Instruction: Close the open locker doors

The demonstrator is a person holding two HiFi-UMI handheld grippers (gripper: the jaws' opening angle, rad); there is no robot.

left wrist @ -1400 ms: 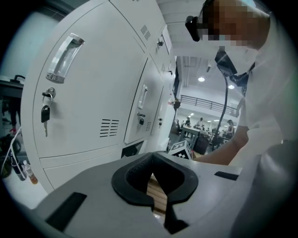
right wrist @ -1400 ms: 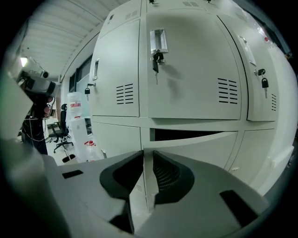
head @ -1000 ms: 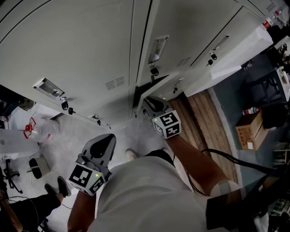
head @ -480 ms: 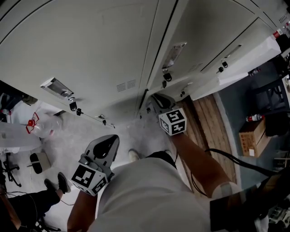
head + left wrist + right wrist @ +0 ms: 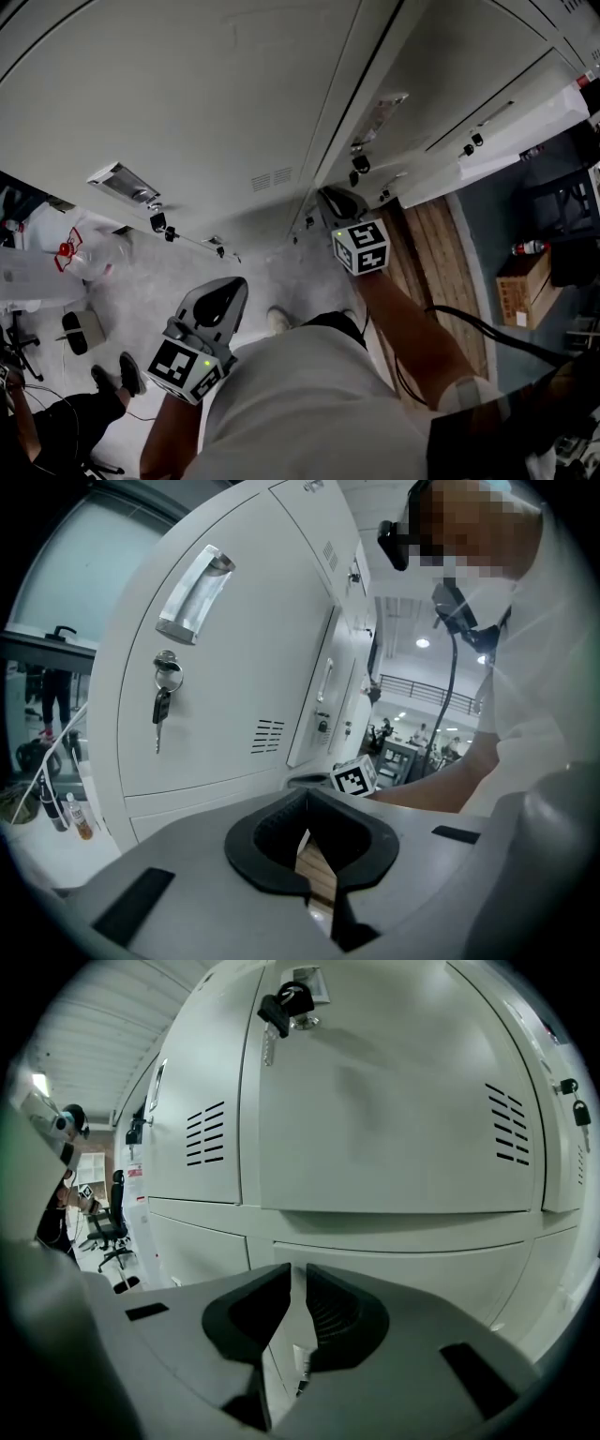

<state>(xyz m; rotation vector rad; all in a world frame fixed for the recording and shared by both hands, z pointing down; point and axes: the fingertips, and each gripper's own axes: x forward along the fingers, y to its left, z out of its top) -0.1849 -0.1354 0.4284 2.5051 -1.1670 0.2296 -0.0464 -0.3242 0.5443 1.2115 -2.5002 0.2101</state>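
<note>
Right gripper [image 5: 333, 199]: jaws just closing to an empty slit, making a blunt nose to push the door [image 5: 427, 75] at 12 o'clock, which looks nearly flush. Left gripper [image 5: 223, 292]: closed, empty, parked clear at 7 o'clock.

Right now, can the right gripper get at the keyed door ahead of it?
Probably yes: the right gripper faces the door squarely with nothing between; its empty jaws have just been closing.

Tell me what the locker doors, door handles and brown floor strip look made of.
Locker doors: likely painted sheet steel; pale grey satin coat, punched louvre vents.
Door handles: bright metal, maybe chromed; shiny highlights.
Brown floor strip: wood or wood-look planks; board seams and grain show, which one is unclear.
</note>
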